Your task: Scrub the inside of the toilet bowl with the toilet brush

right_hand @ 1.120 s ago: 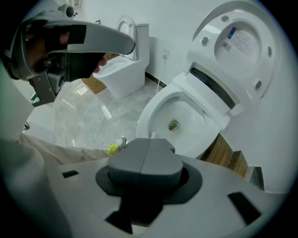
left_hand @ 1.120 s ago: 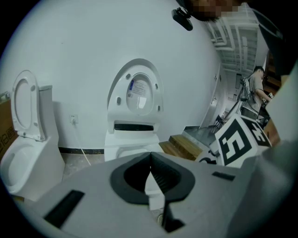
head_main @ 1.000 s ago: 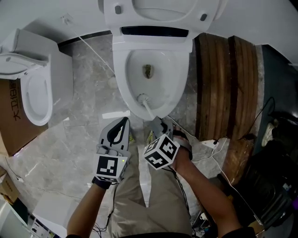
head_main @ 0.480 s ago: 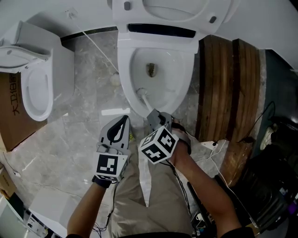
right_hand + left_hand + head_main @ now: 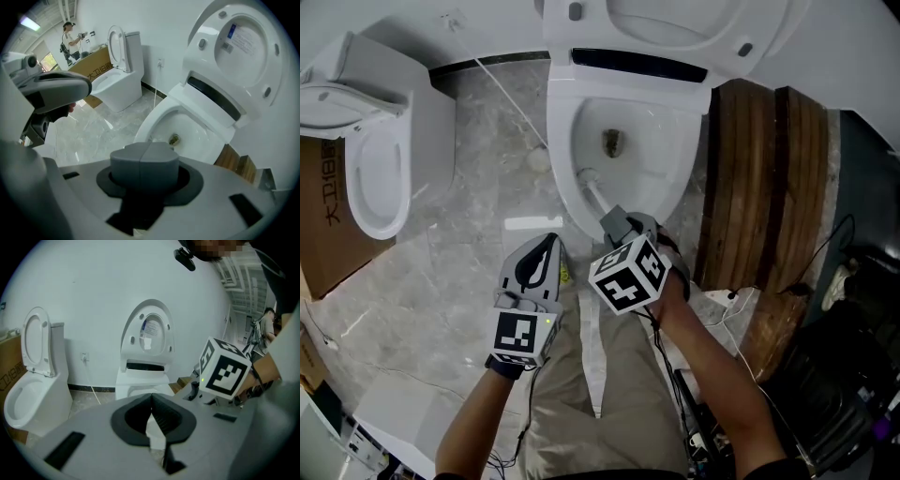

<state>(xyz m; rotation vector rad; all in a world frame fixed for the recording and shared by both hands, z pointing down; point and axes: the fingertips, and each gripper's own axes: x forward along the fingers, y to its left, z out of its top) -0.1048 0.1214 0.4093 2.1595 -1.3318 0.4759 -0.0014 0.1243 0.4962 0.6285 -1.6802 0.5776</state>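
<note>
The toilet brush (image 5: pixel 598 198) has its handle end hidden beneath the right tool (image 5: pixel 623 225), whose pressed-together jaws block that tool's view.

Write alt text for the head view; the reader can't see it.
Seen from above, the right gripper holds a toilet brush whose head is at the left inside wall of an open toilet bowl. The left gripper hangs shut and empty over the floor; a second toilet stands at left.
</note>
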